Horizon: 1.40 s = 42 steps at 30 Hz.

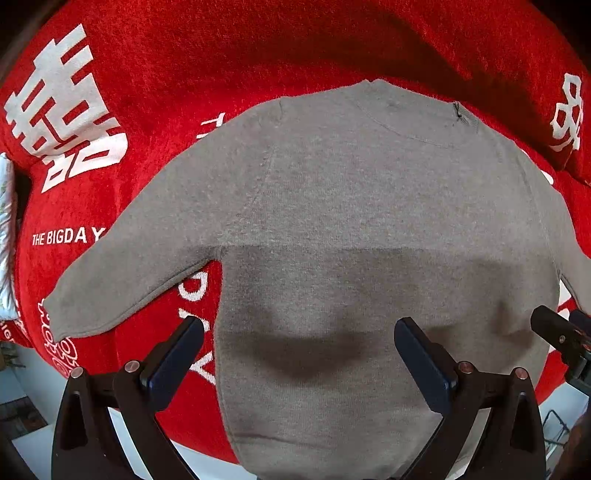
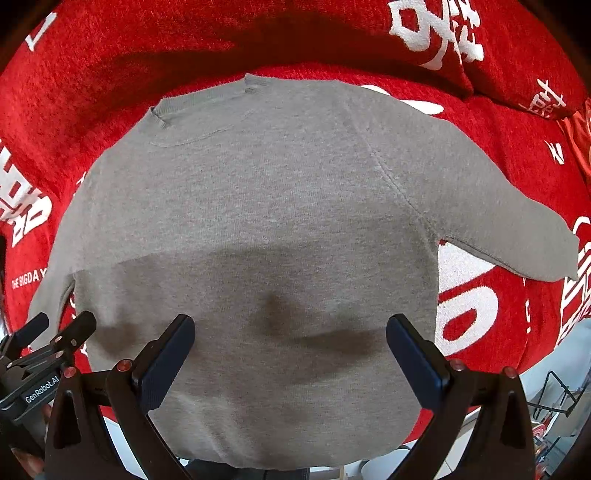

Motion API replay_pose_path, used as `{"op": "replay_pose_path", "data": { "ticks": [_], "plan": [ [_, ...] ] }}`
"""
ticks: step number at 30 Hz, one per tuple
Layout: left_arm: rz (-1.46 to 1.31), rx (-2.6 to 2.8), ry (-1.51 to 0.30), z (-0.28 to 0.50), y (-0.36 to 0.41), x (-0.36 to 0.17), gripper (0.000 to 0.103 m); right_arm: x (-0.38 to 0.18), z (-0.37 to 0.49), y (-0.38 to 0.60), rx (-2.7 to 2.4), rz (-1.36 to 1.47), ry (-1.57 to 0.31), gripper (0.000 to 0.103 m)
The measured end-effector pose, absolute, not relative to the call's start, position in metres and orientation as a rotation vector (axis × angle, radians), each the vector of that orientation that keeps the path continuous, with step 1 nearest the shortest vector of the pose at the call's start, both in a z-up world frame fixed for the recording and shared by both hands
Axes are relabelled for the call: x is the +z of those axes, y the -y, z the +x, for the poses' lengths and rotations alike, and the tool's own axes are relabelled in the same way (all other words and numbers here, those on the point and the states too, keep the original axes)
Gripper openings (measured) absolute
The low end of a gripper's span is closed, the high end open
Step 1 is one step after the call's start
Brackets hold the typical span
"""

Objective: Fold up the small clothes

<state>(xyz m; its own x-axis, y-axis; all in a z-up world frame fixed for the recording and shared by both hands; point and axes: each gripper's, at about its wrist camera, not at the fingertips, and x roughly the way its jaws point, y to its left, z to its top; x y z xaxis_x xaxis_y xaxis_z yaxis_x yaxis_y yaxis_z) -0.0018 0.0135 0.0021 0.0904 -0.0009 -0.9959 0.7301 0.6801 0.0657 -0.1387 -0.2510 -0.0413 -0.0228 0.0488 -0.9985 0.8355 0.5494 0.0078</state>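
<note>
A small grey-brown sweater (image 1: pixel 351 206) lies flat on a red blanket, collar at the far end, both sleeves spread outward. Its left sleeve (image 1: pixel 122 269) runs down toward the near left; its right sleeve (image 2: pixel 509 218) points right. My left gripper (image 1: pixel 299 328) hovers open above the sweater's lower left body, nothing between its fingers. My right gripper (image 2: pixel 290 325) hovers open above the lower middle of the sweater (image 2: pixel 258 206), also holding nothing. Each gripper shows at the edge of the other's view: the right one (image 1: pixel 561 332), the left one (image 2: pixel 55 328).
The red blanket (image 1: pixel 147 92) with white characters and the words "THE BIGDAY" covers the surface and rises in a fold at the back (image 2: pixel 332 33). A white floor and a black wire rack (image 2: pixel 554 395) lie beyond the near edge.
</note>
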Motion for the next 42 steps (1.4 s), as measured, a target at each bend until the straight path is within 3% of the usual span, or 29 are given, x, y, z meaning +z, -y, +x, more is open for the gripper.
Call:
{"op": "replay_pose_path", "data": {
  "ticks": [42],
  "plan": [
    [0.663, -0.591, -1.398, -0.004, -0.0225, -0.0019, 0.103, -0.0409, -0.1346, 0.2467, -0.745, 0.755, -1.48, 0.103]
  ]
}}
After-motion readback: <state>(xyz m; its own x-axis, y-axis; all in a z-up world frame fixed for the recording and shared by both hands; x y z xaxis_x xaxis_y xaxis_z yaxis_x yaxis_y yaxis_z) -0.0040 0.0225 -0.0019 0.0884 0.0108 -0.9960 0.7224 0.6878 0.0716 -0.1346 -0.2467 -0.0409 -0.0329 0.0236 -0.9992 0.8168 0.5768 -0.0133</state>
